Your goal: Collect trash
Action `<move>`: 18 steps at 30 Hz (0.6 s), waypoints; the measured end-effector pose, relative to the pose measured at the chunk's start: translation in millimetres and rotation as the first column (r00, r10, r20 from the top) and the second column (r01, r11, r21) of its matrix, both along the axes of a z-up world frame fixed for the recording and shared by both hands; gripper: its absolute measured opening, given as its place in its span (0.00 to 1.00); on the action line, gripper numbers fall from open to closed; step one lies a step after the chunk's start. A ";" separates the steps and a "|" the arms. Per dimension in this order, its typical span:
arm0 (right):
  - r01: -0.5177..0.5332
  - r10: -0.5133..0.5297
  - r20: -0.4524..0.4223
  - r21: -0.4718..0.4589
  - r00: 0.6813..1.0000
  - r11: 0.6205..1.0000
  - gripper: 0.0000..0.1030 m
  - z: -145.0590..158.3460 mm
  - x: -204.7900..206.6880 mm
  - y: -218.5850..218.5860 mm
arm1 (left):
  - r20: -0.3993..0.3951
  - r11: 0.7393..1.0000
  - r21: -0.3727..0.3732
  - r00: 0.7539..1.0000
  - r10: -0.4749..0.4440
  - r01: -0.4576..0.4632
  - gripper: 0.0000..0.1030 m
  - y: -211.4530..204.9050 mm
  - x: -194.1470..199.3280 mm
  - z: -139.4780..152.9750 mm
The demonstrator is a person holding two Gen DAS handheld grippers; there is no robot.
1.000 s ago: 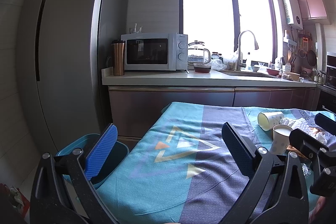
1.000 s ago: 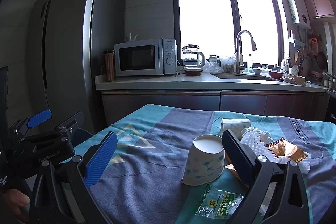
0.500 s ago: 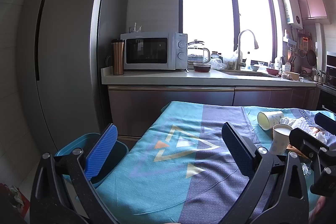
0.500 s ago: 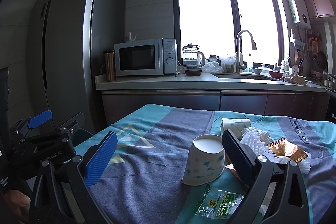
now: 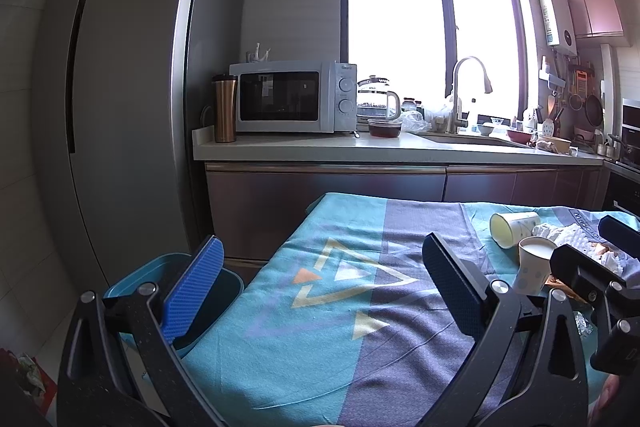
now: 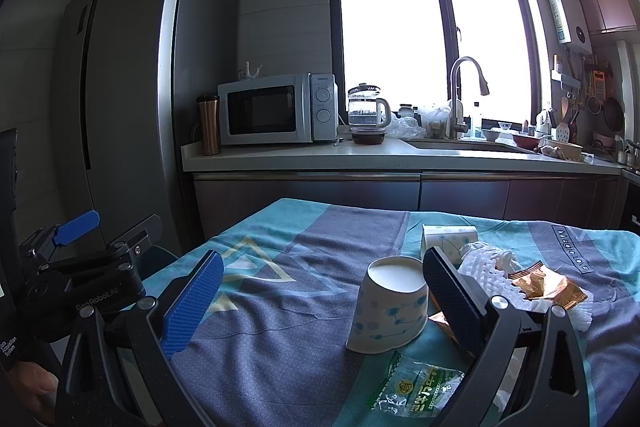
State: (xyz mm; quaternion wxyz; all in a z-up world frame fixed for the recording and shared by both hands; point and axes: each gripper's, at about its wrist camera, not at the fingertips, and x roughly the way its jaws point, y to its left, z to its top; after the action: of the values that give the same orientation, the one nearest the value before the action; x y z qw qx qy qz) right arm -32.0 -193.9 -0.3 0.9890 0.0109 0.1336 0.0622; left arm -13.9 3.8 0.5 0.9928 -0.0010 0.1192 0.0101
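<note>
Trash (image 6: 524, 283) lies clustered on the tablecloth (image 6: 280, 307), the upturned paper cup (image 6: 388, 311) between the spread, empty right gripper (image 6: 320, 301) jaws, so clumsy closing might crush or topple it.

Left gripper (image 5: 320, 287) jaws apart, 2 paper cups (image 5: 514, 229), blue bin (image 5: 132, 279)

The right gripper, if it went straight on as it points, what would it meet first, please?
Probably the upside-down paper cup, standing between the open fingers of the right gripper, nearer its right finger; depth is hard to judge.
</note>
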 end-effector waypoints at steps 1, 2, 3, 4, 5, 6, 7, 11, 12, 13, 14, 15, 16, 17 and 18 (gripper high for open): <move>-0.001 0.001 0.001 0.000 1.000 1.000 0.94 0.1 -0.1 -0.1 | 0.000 1.000 0.000 1.000 0.000 0.000 0.96 0.0 -0.2 -0.3; -0.001 0.001 0.000 0.000 1.000 1.000 0.94 0.1 0.1 0.1 | 0.000 1.000 0.001 1.000 0.000 0.000 0.96 -0.2 0.1 -0.1; 0.001 -0.001 0.000 -0.001 1.000 1.000 0.94 0.1 0.0 0.0 | -0.002 1.000 0.001 1.000 -0.001 0.001 0.96 -0.2 0.2 -0.2; 0.000 0.000 0.001 0.001 1.000 1.000 0.94 0.2 -0.1 -0.1 | -0.002 1.000 0.000 1.000 -0.002 0.002 0.96 -0.1 -0.2 -0.3; -0.001 0.001 0.002 0.001 1.000 1.000 0.94 0.3 0.0 -0.1 | -0.002 1.000 0.001 1.000 -0.002 0.002 0.96 -1.0 -0.6 -1.6; -0.001 0.001 0.000 0.000 1.000 1.000 0.94 0.0 0.5 0.2 | -0.003 1.000 0.002 1.000 -0.003 0.003 0.96 -1.2 -0.1 -1.4; 0.000 0.000 -0.001 0.001 1.000 1.000 0.94 -0.4 0.9 0.3 | -0.005 1.000 0.002 1.000 -0.005 0.005 0.96 -1.8 -0.3 -1.9; -0.001 0.001 -0.003 0.009 1.000 1.000 0.94 -1.4 1.0 -0.5 | -0.010 1.000 0.006 1.000 -0.011 0.011 0.96 -6.5 -1.1 -4.2; -0.002 0.002 -0.004 0.010 1.000 1.000 0.94 -1.6 1.1 -1.0 | -0.011 1.000 0.006 1.000 -0.012 0.012 0.96 -7.3 -1.1 -4.4; -0.001 0.001 -0.004 0.010 1.000 1.000 0.94 -1.9 1.2 -1.2 | -0.014 1.000 0.005 1.000 -0.015 0.015 0.96 -8.1 -1.2 -4.9; -0.002 0.002 -0.005 0.012 1.000 1.000 0.94 -2.0 1.3 -1.3 | -0.016 1.000 0.005 1.000 -0.014 0.014 0.96 -8.1 -0.7 -4.5; -0.002 0.002 -0.005 0.013 1.000 1.000 0.94 -2.1 1.4 -1.9 | -0.017 1.000 0.005 1.000 -0.014 0.014 0.96 -8.4 -0.1 -4.2; -0.002 0.002 -0.006 0.014 1.000 1.000 0.94 -2.2 1.5 -3.0 | -0.018 1.000 0.006 1.000 -0.014 0.015 0.96 -9.3 -0.3 -4.5; -0.003 0.003 -0.006 0.015 1.000 1.000 0.94 -2.7 1.1 -4.0 | -0.019 1.000 0.007 1.000 -0.015 0.015 0.96 -9.3 0.3 -4.2; -0.003 0.003 -0.006 0.016 1.000 1.000 0.94 -3.0 0.8 -4.8 | -0.019 1.000 0.009 1.000 -0.015 0.016 0.96 -10.2 0.1 -4.6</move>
State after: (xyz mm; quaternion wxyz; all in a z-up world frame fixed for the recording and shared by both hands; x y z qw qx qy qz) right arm -31.1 -198.7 -3.3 0.9884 0.0186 0.1363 0.0647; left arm -13.8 -6.3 -4.1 0.9917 0.0043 0.1288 0.0030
